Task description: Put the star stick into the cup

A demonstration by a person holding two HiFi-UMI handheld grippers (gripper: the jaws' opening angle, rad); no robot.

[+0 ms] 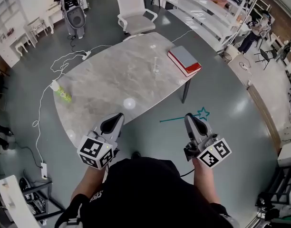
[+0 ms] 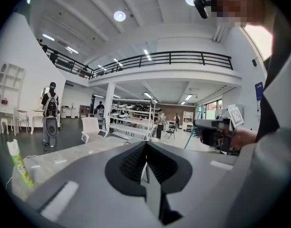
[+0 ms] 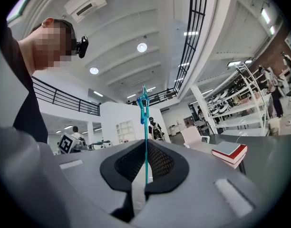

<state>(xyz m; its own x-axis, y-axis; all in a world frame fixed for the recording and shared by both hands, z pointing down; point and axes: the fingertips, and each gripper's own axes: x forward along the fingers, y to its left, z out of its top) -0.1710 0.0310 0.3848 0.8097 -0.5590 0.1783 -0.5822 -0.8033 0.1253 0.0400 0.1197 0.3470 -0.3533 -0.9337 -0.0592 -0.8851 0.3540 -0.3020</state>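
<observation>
Grey marbled counter (image 1: 112,80) is seen from above; the star stick (image 1: 176,119) is pinched along its shaft by the right gripper (image 1: 190,117) jaws, held off the counter's edge; left gripper (image 1: 116,118) jaws are pressed together, empty; risk judged: thin stick swivelled in the pinch, so the small clear cup (image 1: 156,69) is missed or tipped.

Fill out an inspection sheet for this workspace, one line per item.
Surface: grey marble table, mostly bare.
Job's things: star stick held beside the table; small clear cup upright mid-table.
Clutter: book stack at the table's right end; green bottle at its left edge.
Grippers: left gripper jaws together, empty; right gripper jaws shut on the star stick.
Cables: white cable trailing from a power strip down across the floor.
Surroundings: white chair, shelving, people beyond.
</observation>
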